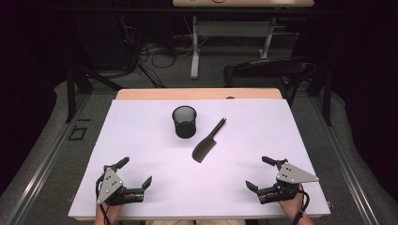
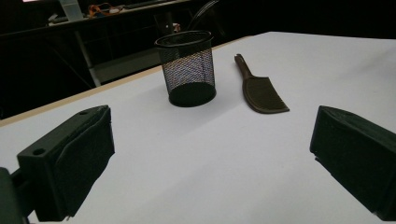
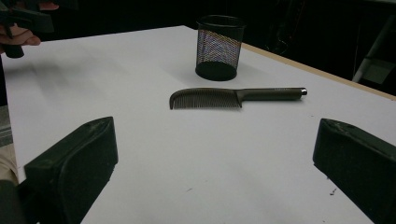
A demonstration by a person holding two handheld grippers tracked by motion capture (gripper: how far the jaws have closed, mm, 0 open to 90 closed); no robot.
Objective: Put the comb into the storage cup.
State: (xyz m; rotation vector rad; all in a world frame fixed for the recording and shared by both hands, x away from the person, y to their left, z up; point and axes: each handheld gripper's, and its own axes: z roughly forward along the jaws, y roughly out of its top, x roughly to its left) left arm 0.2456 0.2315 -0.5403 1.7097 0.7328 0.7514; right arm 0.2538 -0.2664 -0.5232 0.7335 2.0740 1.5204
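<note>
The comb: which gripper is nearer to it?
Right, slightly. The right gripper is below-right of the comb; the left gripper is below-left, a little farther.

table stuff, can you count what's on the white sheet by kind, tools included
mesh cup: 1
comb: 1
hand-held tools, left tool and right tool, both open and holding nothing: 2
total: 4
</note>
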